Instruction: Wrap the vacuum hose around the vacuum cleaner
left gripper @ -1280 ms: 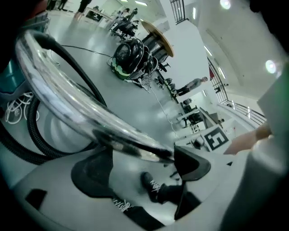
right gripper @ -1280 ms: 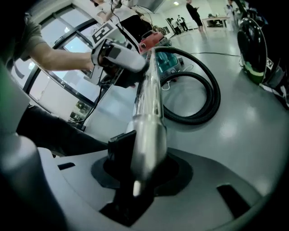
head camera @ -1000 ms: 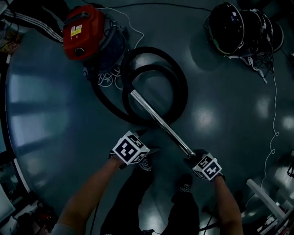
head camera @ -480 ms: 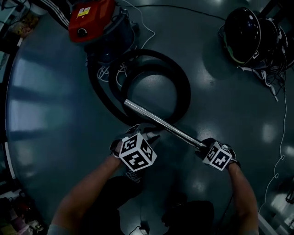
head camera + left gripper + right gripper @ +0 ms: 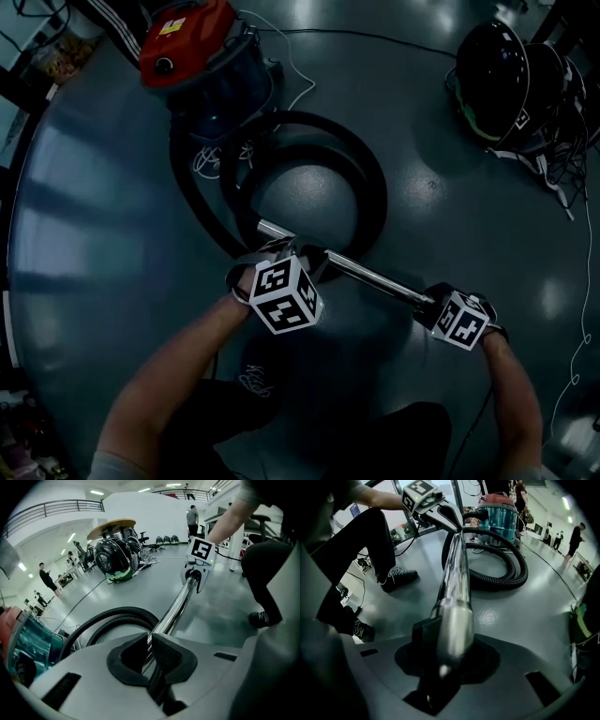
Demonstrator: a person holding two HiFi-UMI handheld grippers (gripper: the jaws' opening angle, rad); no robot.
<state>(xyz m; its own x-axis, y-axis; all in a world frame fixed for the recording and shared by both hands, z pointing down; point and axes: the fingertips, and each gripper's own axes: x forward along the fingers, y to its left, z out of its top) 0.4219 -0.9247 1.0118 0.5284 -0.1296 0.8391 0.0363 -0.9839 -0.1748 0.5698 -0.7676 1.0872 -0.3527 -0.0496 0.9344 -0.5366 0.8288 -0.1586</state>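
Vacuum hose (image 5: 376,180) coils on glossy floor (image 5: 103,234), seemingly a hall.

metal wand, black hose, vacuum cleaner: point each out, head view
metal wand (image 5: 370,277), head view, middle of the chrome tube
black hose (image 5: 378,192), head view, right side of the coil
vacuum cleaner (image 5: 187,39), head view, red top housing

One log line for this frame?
left claw: just closed, nothing between, by metal wand | right claw: shut on wand end | hose: looped beside vacuum cleaner

No legible txt anywhere; yellow label (image 5: 174,26) on vacuum (image 5: 192,56) too blurry.
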